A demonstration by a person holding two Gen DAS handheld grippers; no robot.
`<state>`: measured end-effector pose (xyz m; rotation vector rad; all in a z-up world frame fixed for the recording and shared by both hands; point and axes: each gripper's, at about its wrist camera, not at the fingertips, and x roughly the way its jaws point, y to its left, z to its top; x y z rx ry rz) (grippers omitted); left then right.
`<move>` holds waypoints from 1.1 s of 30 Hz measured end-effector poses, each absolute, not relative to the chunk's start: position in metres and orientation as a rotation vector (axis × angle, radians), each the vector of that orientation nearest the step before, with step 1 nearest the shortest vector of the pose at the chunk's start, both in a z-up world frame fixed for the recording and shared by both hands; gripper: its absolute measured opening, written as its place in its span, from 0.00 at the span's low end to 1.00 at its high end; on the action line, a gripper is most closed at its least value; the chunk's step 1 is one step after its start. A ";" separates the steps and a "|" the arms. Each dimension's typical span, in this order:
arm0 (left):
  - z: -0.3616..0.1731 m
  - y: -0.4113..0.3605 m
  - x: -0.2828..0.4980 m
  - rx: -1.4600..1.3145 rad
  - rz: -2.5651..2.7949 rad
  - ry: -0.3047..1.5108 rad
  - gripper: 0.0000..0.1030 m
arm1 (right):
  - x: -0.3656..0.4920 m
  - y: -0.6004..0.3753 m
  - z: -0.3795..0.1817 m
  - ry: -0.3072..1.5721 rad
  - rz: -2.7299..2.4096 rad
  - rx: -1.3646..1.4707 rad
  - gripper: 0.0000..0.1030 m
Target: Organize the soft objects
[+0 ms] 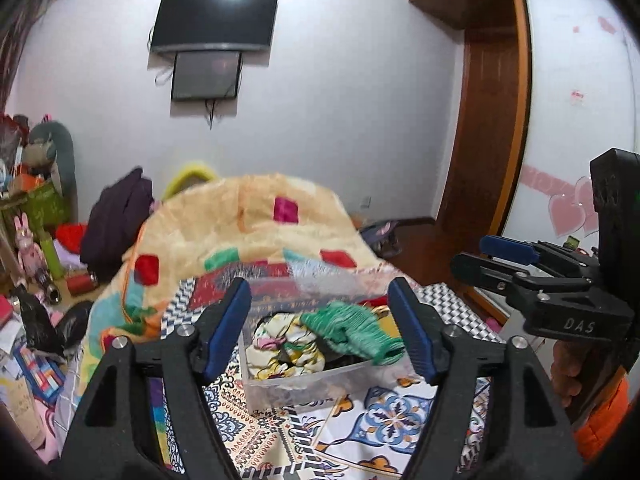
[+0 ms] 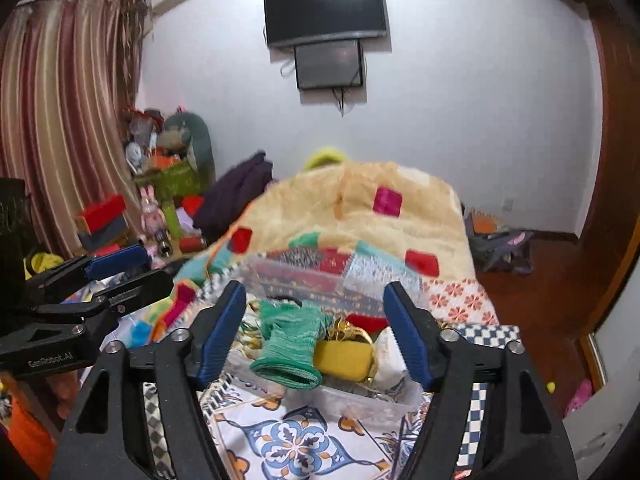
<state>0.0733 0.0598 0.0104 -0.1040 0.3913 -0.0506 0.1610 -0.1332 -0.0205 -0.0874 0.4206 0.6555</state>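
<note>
Both grippers, left gripper (image 1: 320, 328) and right gripper (image 2: 316, 330), spread, empty. Green knit glove (image 2: 288, 344) lies atop clear bin (image 2: 360, 404) at 12 o'clock. Filling appears done; next, tuck glove down.

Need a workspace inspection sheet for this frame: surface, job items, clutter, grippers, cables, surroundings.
Surface: bed, patterned sheet.
Job's things: clear bin on the bed holds a green knit, yellow item, floral cloth.
Clutter: blanket heaped behind the bin; toys by the wall.
Grippers: left gripper and right gripper open, empty.
Cables: cords hang below the TV.
Surroundings: curtain, wardrobe.
</note>
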 end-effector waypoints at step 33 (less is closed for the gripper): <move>0.015 0.026 0.021 -0.060 -0.029 0.280 1.00 | 0.105 -0.170 -0.024 0.295 0.652 -0.004 1.00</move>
